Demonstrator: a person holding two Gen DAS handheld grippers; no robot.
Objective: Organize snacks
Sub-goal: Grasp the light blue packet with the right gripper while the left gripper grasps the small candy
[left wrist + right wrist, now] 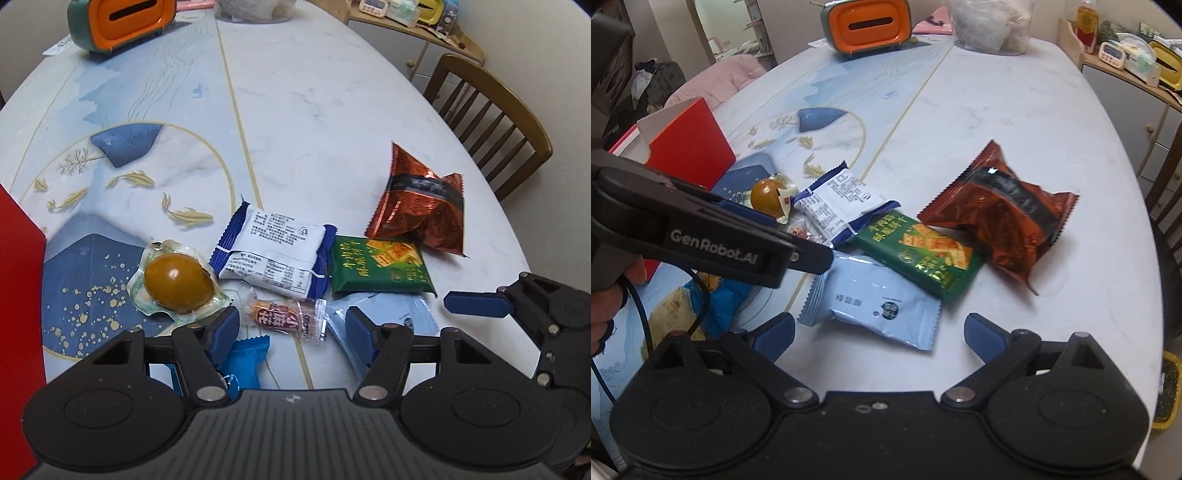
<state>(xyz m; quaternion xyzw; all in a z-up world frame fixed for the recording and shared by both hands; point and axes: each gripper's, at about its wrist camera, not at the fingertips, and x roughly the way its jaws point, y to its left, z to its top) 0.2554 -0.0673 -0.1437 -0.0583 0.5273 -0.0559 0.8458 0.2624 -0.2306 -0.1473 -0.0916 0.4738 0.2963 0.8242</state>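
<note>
Several snacks lie on the table: a packed brown egg (177, 282) (769, 195), a white and blue packet (275, 251) (842, 201), a green cracker packet (380, 266) (923, 253), a red-brown foil bag (421, 206) (1004, 218), a small clear candy wrapper (286, 317), a pale blue packet (875, 306) (388, 325) and a bright blue packet (242, 362). My left gripper (291, 330) is open just above the candy wrapper. My right gripper (879, 336) is open and empty, with the pale blue packet between and just ahead of its fingers. A red box (689, 146) (18, 280) stands open at the left.
An orange and green tissue box (122, 22) (866, 24) and a clear plastic bag (991, 26) stand at the far side of the table. A wooden chair (487, 122) stands at the right edge. A shelf with clutter (1126, 59) stands at the back right.
</note>
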